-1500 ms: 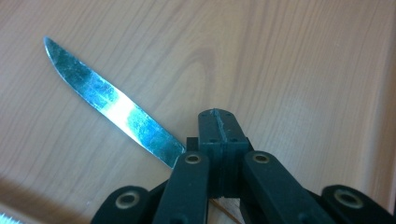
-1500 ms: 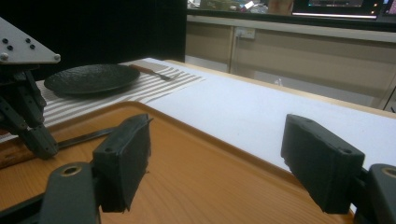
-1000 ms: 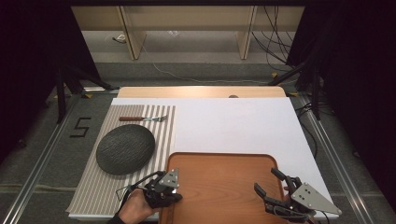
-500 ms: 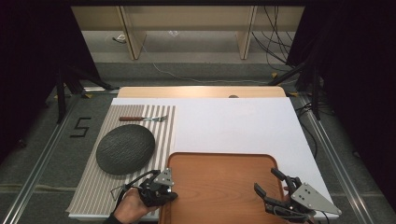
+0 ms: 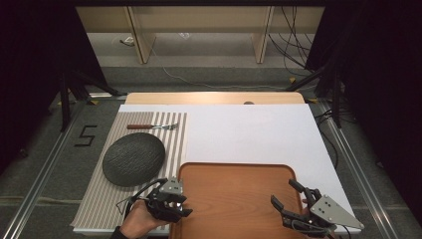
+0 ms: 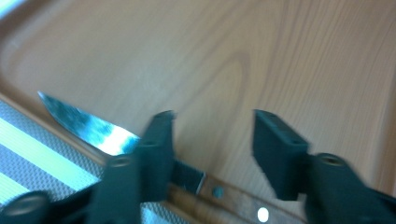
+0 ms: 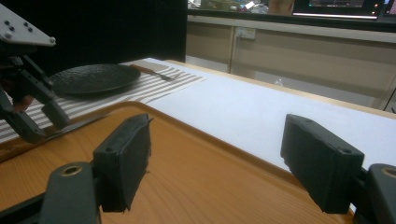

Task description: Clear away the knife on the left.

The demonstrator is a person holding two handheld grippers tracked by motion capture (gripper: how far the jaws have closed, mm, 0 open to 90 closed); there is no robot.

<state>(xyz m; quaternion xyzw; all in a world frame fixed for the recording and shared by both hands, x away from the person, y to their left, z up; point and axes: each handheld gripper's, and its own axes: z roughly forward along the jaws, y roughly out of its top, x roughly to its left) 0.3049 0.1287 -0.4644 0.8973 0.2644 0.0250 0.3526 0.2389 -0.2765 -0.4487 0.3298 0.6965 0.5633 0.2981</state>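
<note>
Two grippers open, empty: left gripper (image 6: 212, 154) over knife (image 6: 88, 126), right gripper (image 7: 217, 163) over tray (image 5: 234, 199).

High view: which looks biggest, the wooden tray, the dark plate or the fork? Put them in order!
1. Wooden tray, biggest by far.
2. Dark plate.
3. Fork, a thin sliver, farthest from the camera, so it looks a bit smaller than it is.
</note>
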